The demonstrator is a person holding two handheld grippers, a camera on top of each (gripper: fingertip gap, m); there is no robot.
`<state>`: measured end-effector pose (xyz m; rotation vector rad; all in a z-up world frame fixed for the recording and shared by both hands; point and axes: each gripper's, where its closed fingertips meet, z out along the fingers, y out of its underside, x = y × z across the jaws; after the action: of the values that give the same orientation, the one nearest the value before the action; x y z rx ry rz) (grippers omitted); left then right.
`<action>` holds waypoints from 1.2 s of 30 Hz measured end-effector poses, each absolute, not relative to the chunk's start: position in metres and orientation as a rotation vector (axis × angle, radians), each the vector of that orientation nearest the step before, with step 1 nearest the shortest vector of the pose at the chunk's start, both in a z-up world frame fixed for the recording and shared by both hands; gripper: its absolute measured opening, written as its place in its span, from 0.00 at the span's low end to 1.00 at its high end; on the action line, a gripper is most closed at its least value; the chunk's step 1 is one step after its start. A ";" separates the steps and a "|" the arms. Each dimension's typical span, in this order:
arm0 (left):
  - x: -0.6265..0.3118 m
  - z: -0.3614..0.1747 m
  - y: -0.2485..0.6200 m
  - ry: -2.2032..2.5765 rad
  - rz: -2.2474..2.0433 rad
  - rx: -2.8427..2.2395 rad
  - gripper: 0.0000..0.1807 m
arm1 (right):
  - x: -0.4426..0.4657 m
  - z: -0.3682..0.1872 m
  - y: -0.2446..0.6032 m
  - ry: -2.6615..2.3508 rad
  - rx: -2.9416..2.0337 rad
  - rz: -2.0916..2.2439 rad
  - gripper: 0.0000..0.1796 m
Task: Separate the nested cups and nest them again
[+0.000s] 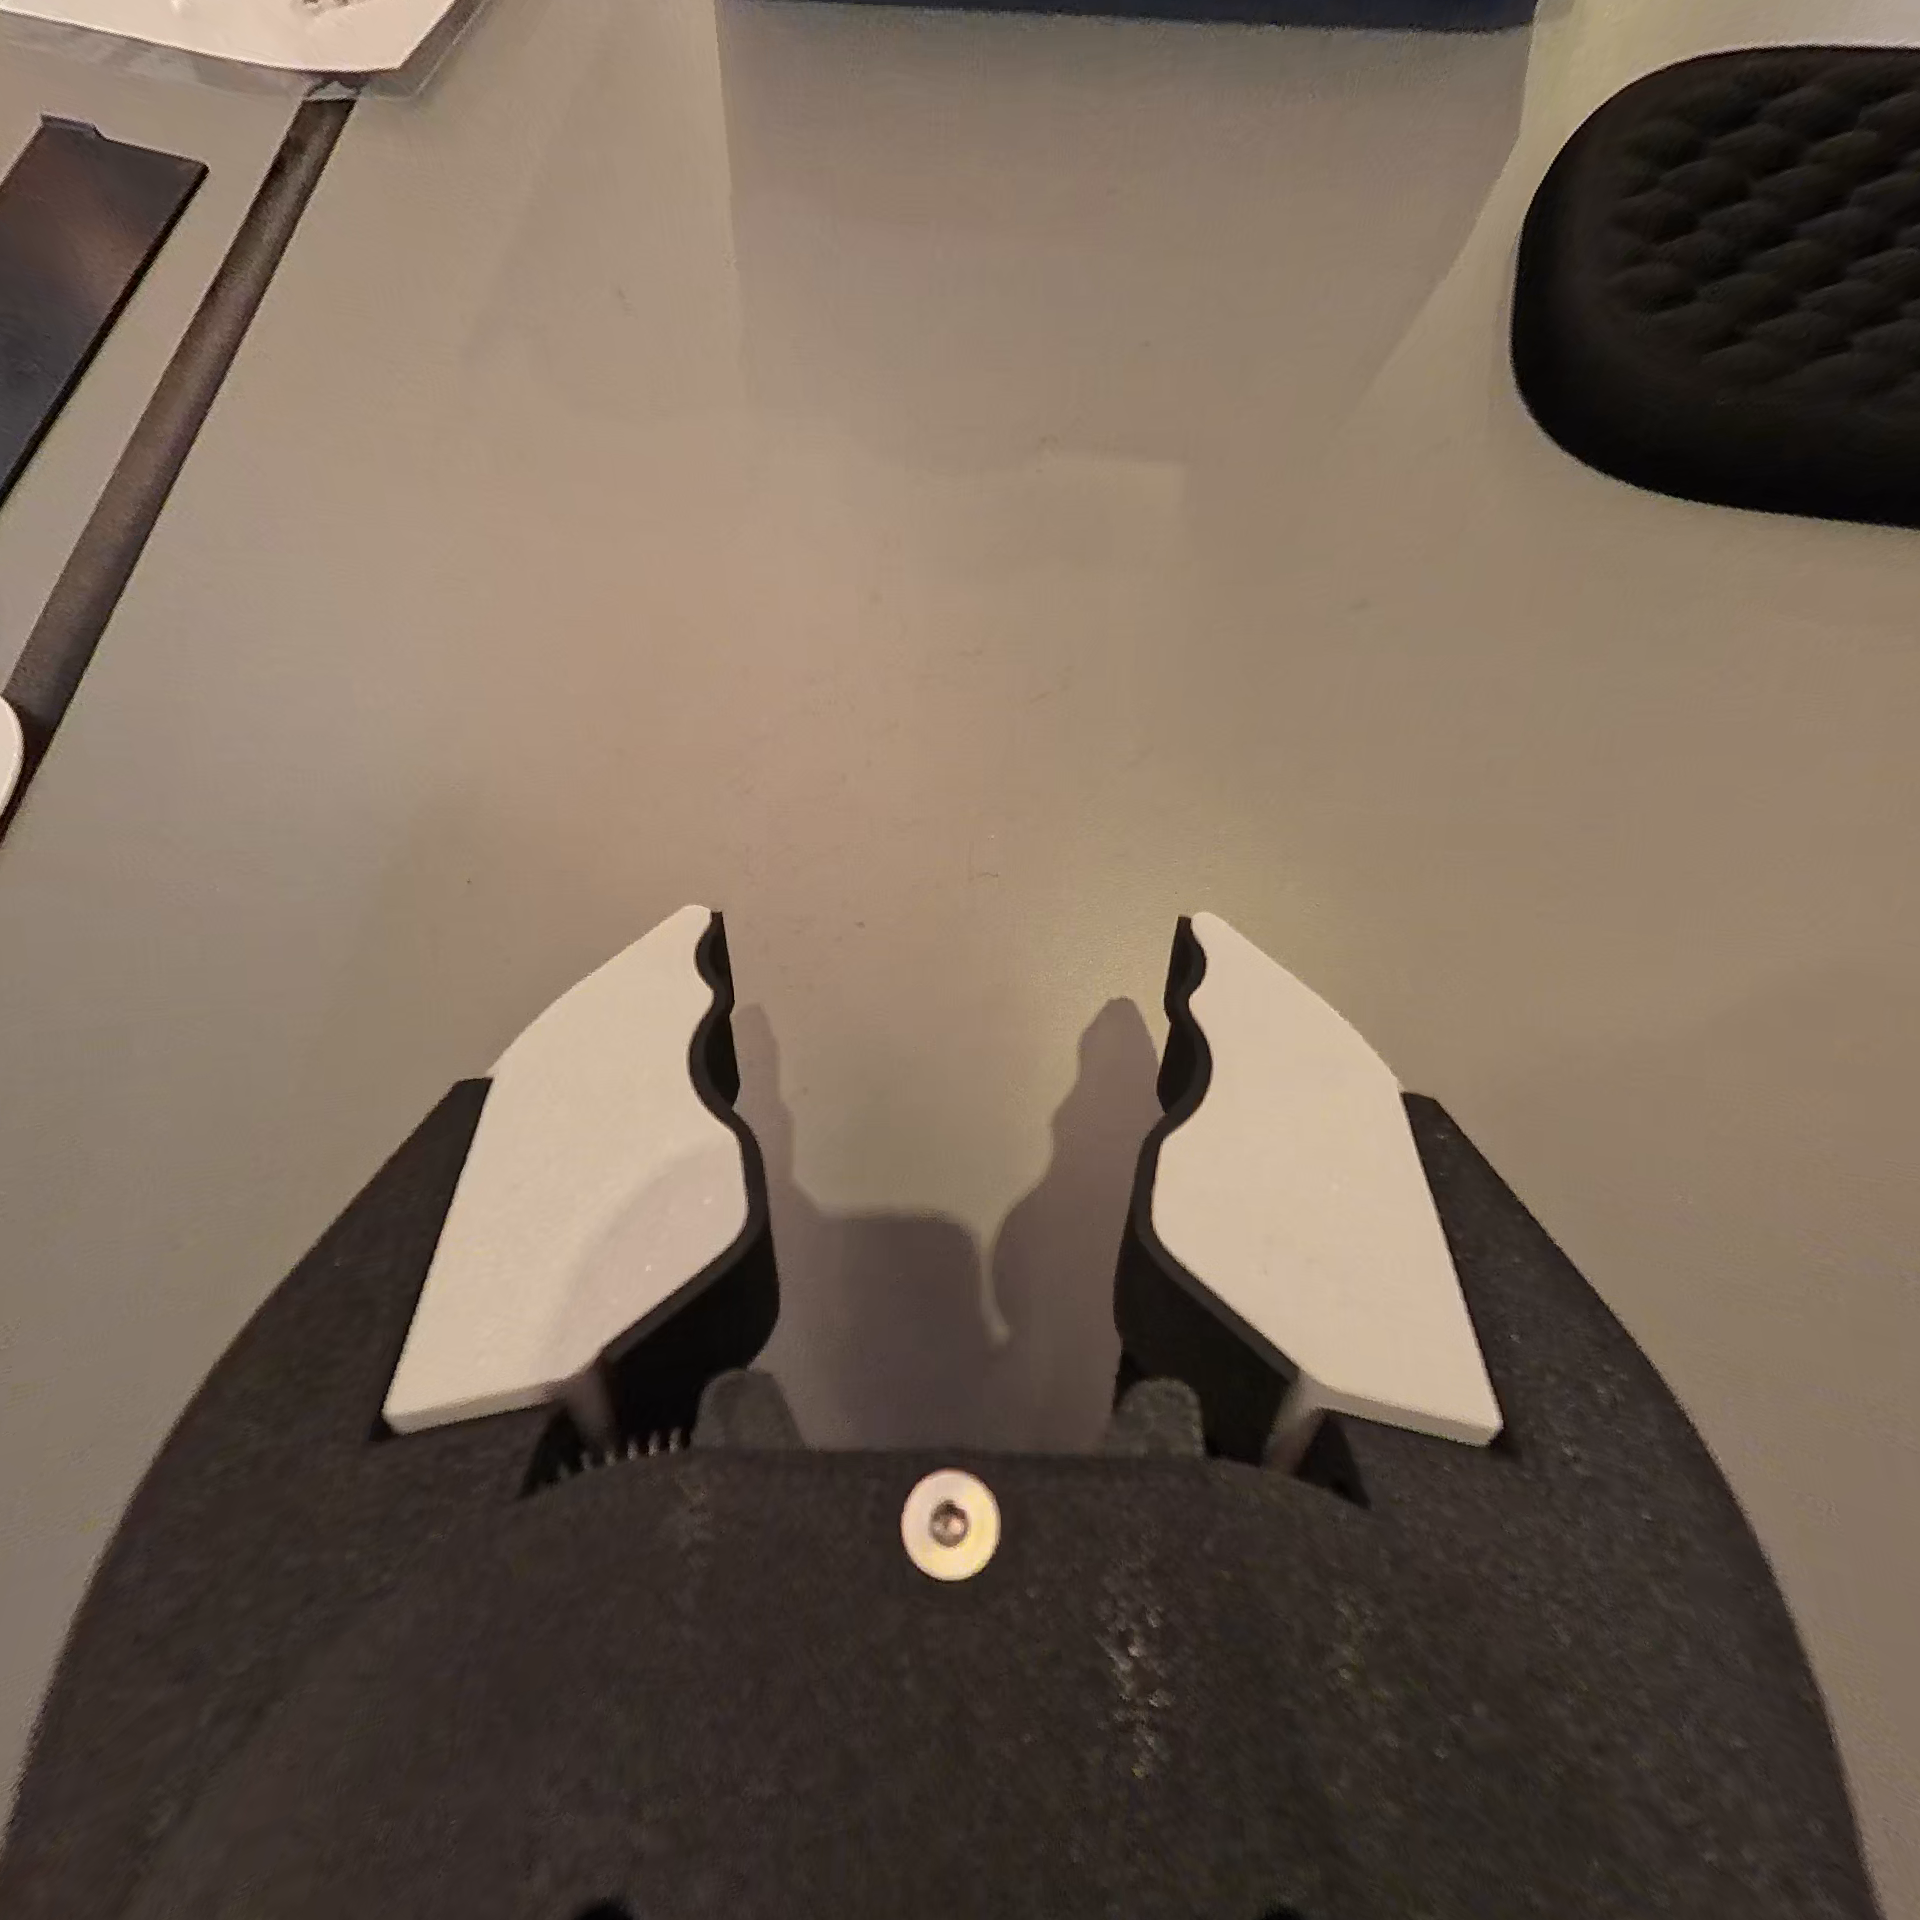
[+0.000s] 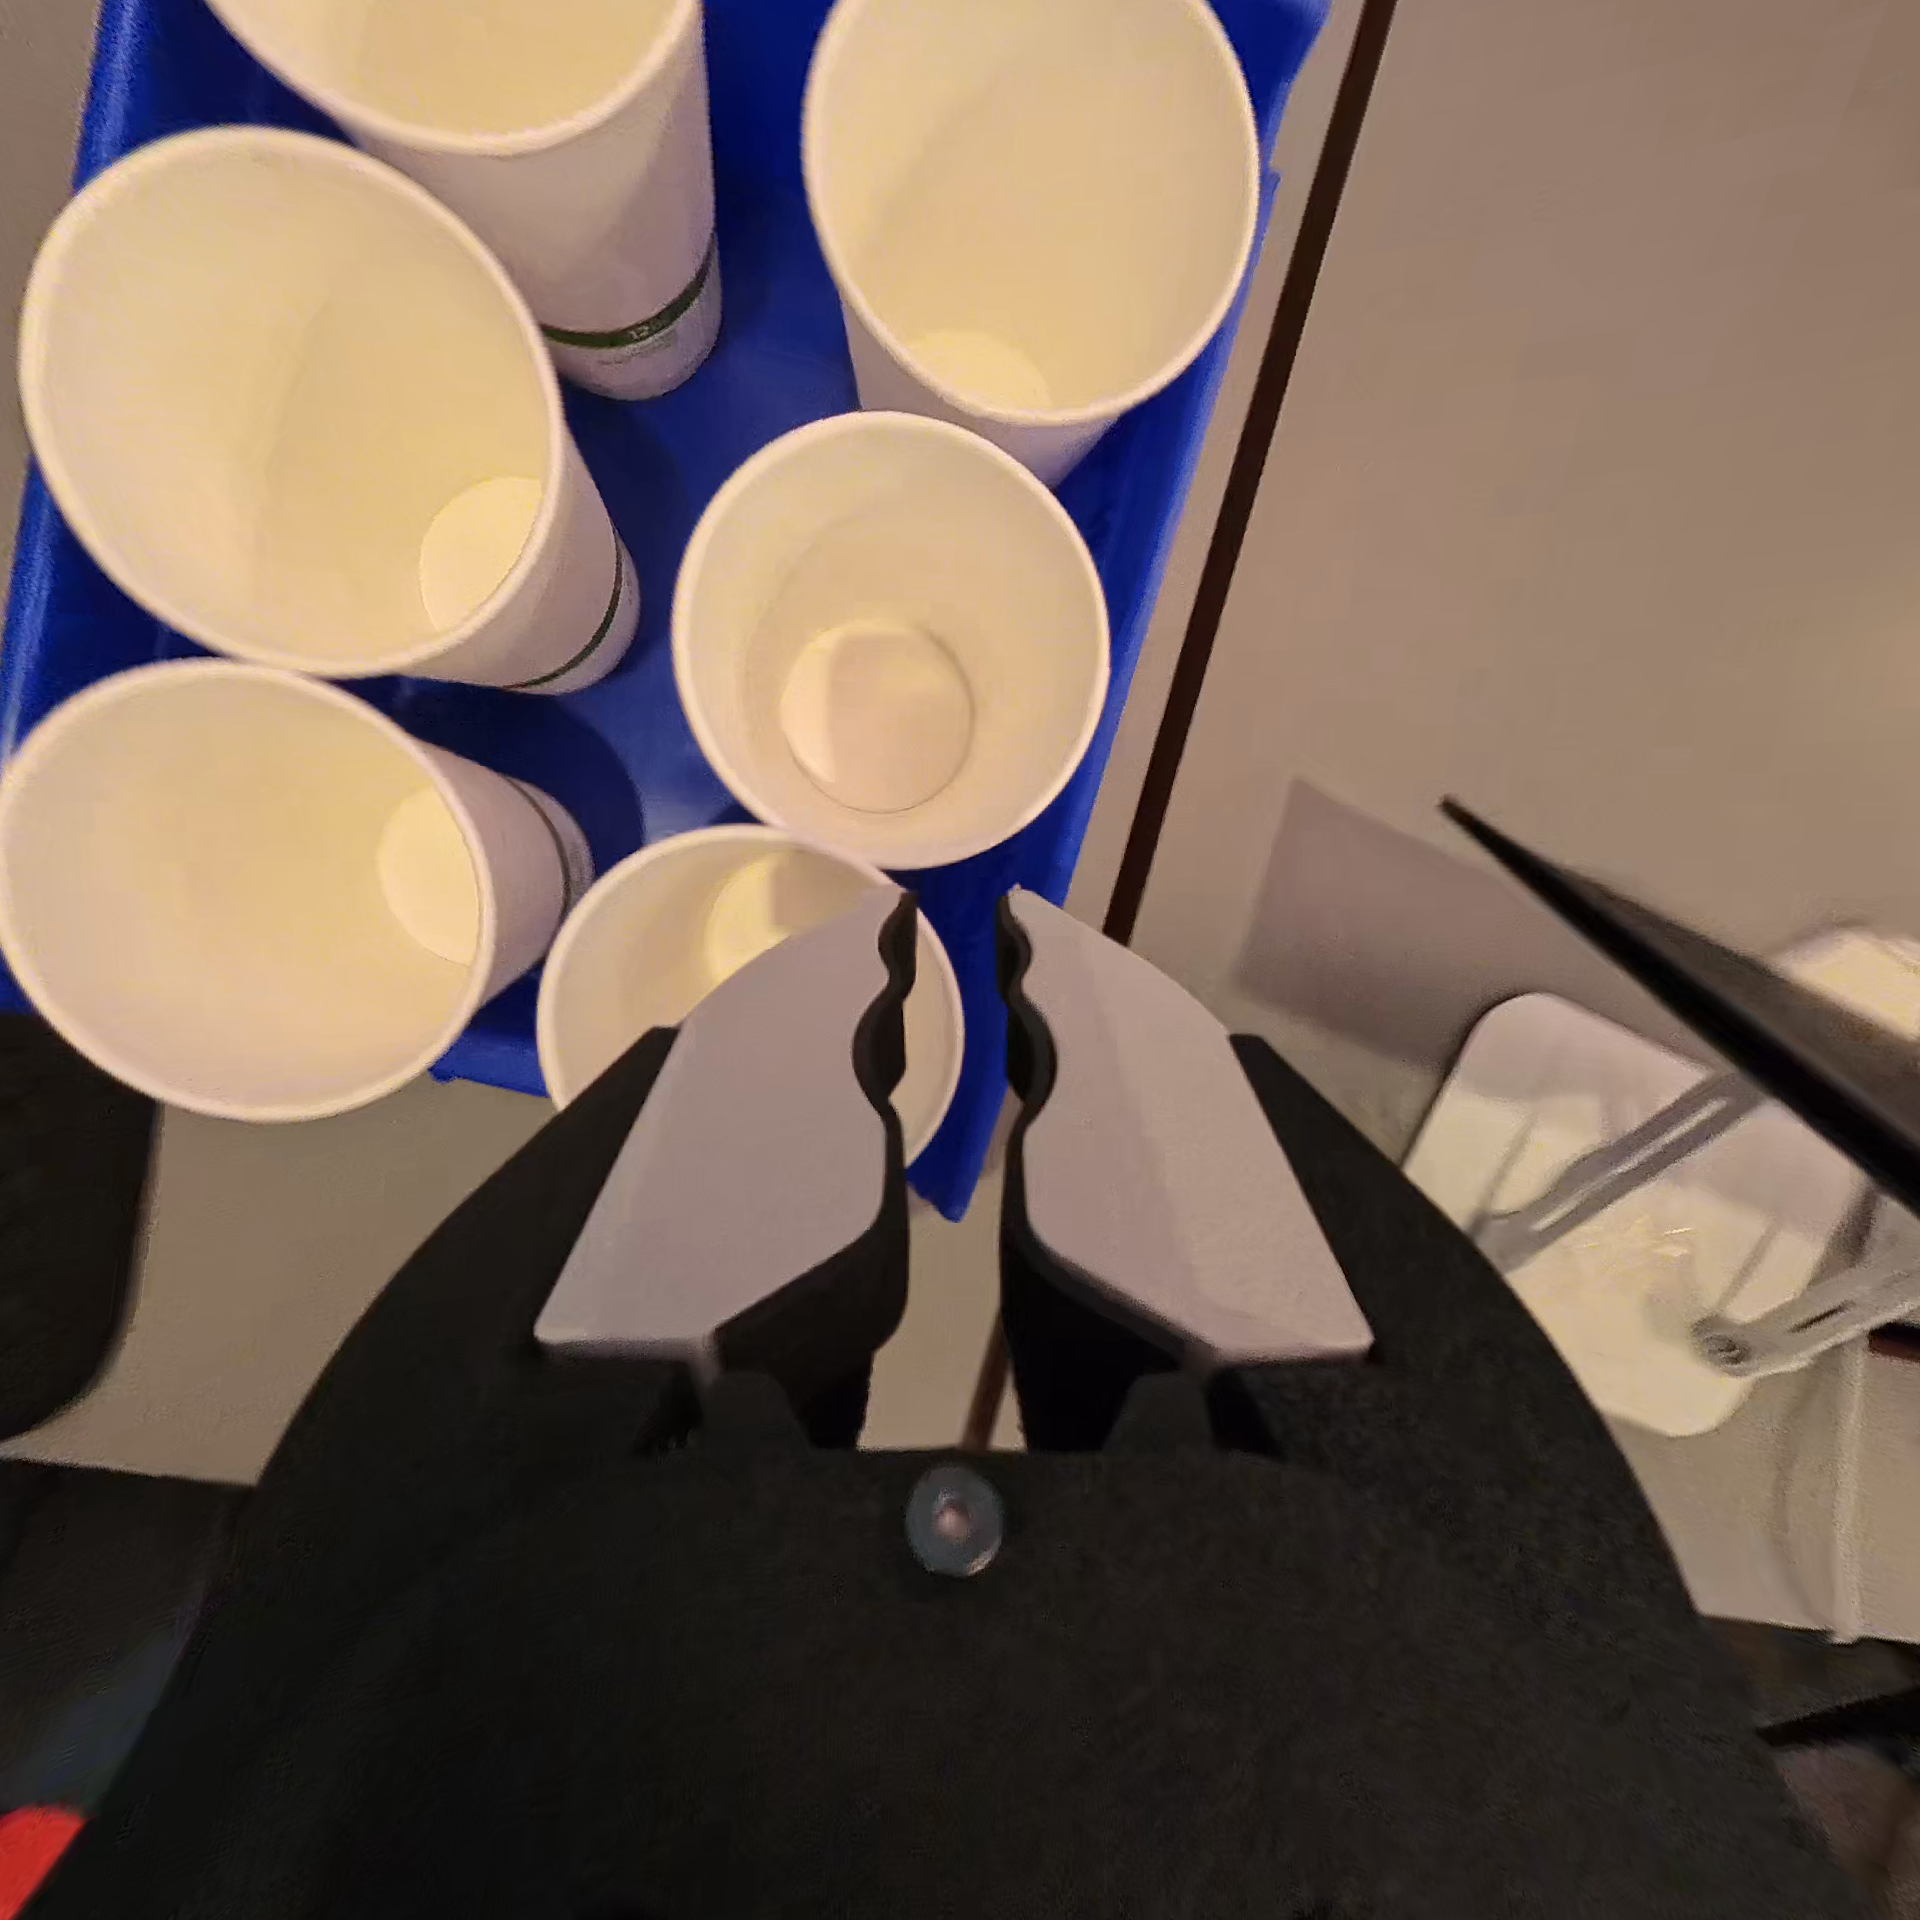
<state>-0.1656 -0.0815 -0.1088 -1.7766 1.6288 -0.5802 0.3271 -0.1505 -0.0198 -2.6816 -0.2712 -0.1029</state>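
Note:
Several white paper cups stand open-end up in a blue tray (image 2: 769,384) in the right wrist view. The nearest cup (image 2: 665,987) sits at the tray's front edge, and a middle cup (image 2: 888,644) overlaps its far rim. My right gripper (image 2: 953,906) hovers over the nearest cup's right rim. Its jaws stand a narrow gap apart, and the rim shows in that gap without both pads touching it. My left gripper (image 1: 948,920) is open and empty over the bare grey table (image 1: 935,520). No cups show in the left wrist view.
A black mesh pad (image 1: 1745,291) lies at the far right of the left gripper, and a black flat slab (image 1: 73,281) lies beyond a dark seam at far left. Right of the tray are a white block (image 2: 1621,1195), a metal bracket and a black rod (image 2: 1714,1008).

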 end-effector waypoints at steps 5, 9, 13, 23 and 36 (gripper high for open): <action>-0.167 -0.112 -0.082 1.644 -0.557 -1.779 0.44 | 0.335 -0.039 -0.143 -0.031 -2.808 0.039 0.03; -0.167 -0.112 -0.082 1.647 -0.562 -1.782 0.44 | 0.329 -0.044 -0.142 0.068 -2.823 0.130 0.02; -0.165 -0.113 -0.083 1.657 -0.569 -1.780 0.44 | 0.336 -0.046 -0.144 0.130 -2.847 0.067 0.03; -0.165 -0.113 -0.085 1.670 -0.547 -1.775 0.44 | 0.338 -0.051 -0.139 0.247 -2.845 0.078 0.07; -0.164 -0.113 -0.087 1.677 -0.546 -1.769 0.44 | 0.334 -0.059 -0.123 0.297 -2.793 0.135 0.01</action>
<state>-0.1640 -0.0867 -0.1128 -1.7688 1.6765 -0.5461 0.3338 -0.1225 -0.0591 -2.7932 0.2966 0.1346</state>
